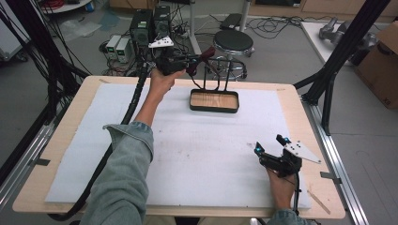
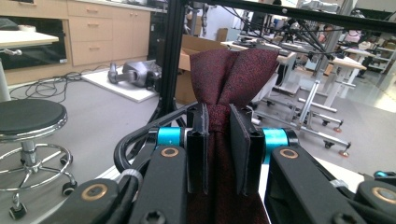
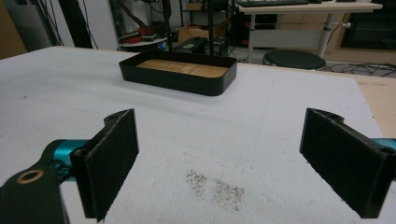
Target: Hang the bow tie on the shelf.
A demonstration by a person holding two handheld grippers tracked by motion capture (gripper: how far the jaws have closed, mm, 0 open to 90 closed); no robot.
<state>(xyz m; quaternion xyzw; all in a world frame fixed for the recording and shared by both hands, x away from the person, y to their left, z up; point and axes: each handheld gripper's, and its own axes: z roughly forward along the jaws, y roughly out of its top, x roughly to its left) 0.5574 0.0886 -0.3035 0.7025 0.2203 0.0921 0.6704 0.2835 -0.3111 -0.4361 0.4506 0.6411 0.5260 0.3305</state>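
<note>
My left gripper (image 1: 191,64) is held up in the air over the table's far edge, left of a black wire rack (image 1: 217,70). It is shut on a dark red cloth (image 1: 206,54). In the left gripper view the cloth (image 2: 233,70) bunches up above the pads (image 2: 198,140) and hangs down between the jaws of that gripper (image 2: 218,112). The rack rises from a black tray (image 1: 213,109) with a wooden floor. My right gripper (image 1: 269,144) rests low at the near right, open, nothing between its pads (image 3: 114,158). From the right gripper (image 3: 219,123), the tray (image 3: 173,80) lies ahead.
A white foam mat (image 1: 202,145) covers the wooden table. A dark smudge (image 3: 215,186) marks the mat in front of the right gripper. A black stool (image 1: 233,42) stands beyond the far edge. Black frame posts (image 1: 338,61) rise at the right, beside a cardboard box (image 1: 381,61).
</note>
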